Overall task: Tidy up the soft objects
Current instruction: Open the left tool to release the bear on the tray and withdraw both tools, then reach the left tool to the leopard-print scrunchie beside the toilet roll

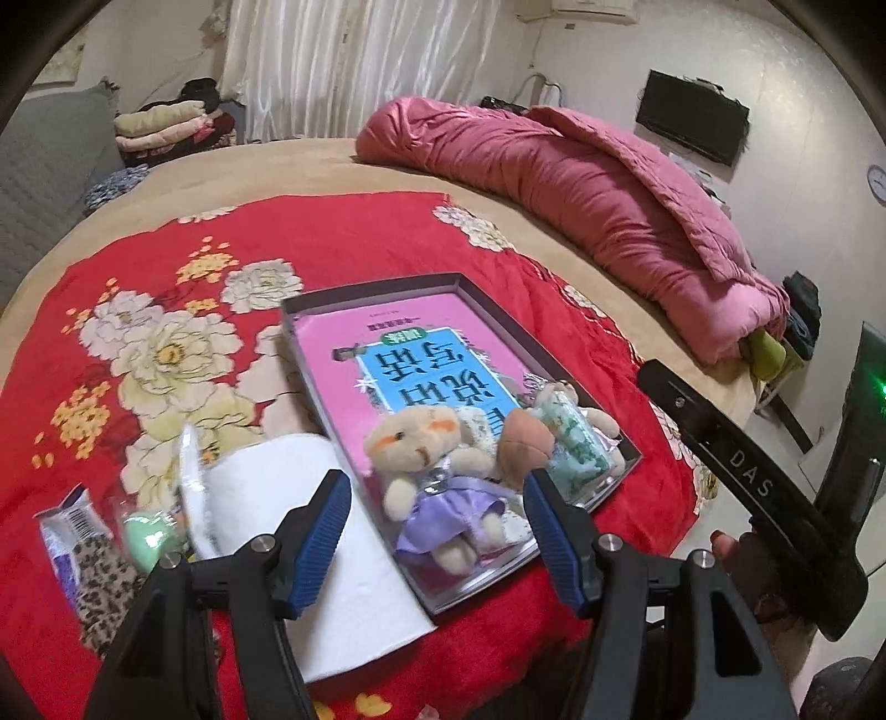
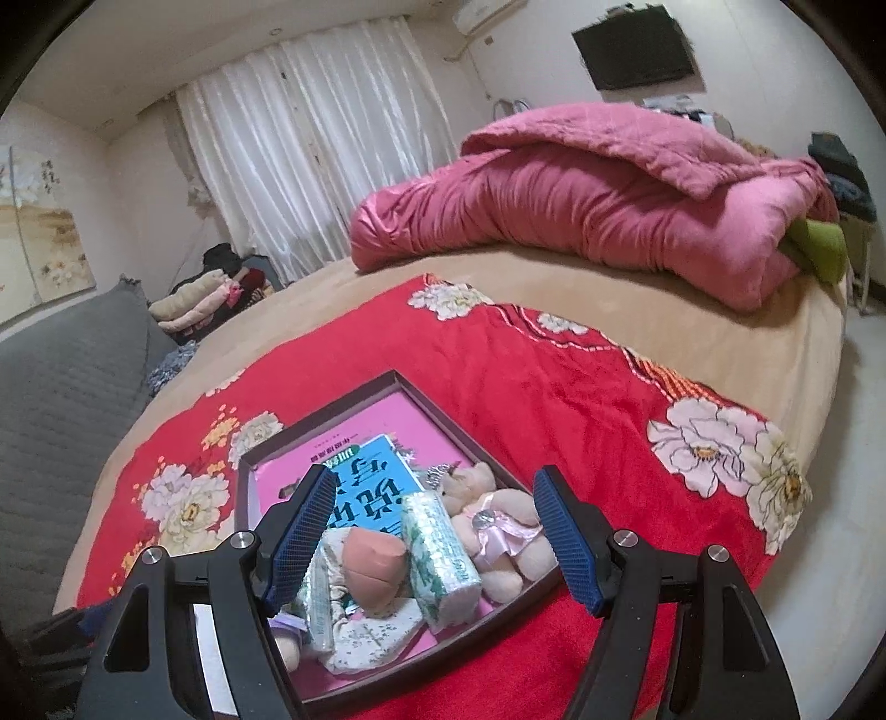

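pink quilt (image 2: 598, 221) on bed, curtain (image 2: 310, 138), wall TV (image 2: 634, 47)

My left wrist camera looks steeply down along its fingers, close over the near end of the tray (image 1: 459, 279). My right wrist camera sits further right, tilted shallower, taking in more room. Both share the tray, red blanket (image 2: 554, 387) and far pink quilt (image 1: 609, 183).

Open right claw (image 2: 434, 531) above tray (image 2: 443, 421), plush bear (image 2: 498, 520)
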Tool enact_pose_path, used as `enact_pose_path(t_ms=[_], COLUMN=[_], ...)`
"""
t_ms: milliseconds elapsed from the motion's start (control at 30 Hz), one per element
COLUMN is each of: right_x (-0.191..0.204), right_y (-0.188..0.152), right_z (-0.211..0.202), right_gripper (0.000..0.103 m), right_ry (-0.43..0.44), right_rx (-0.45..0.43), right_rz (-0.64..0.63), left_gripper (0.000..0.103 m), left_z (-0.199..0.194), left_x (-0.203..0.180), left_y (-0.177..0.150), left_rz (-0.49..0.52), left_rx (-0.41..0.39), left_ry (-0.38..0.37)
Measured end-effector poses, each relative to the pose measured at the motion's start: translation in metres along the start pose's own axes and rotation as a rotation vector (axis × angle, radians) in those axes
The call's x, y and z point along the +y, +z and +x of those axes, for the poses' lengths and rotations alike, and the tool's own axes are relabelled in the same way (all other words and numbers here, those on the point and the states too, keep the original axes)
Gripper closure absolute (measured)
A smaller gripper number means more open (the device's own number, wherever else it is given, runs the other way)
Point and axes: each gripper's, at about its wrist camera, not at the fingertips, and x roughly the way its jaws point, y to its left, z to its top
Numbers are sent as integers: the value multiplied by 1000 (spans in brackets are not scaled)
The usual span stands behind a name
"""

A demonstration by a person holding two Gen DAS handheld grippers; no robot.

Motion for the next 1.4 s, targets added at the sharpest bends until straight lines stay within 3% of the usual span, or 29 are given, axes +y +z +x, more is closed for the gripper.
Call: enact_pose_path(t_ms=[667, 1033, 1200, 1400], right_x=[32, 99, 134, 164], right_y=[-6, -25, -42, -63], right_z=[-29, -55, -66, -73], right_gripper=[28, 28, 28, 28], right_ry=[-22, 109, 170, 210], right_rx=[-23, -9, 7, 27], right_rz=[-148, -294, -382, -479], left_gripper=[39, 39, 39, 39], left_z=[-69, -118, -132, -121], left_x=[78, 160, 199, 212], left_y=[-24, -49, -65, -78], left_rz=[-137, -263, -347, -401], left_rx=[-67, -108, -111, -74], left_ry=[58, 187, 206, 133])
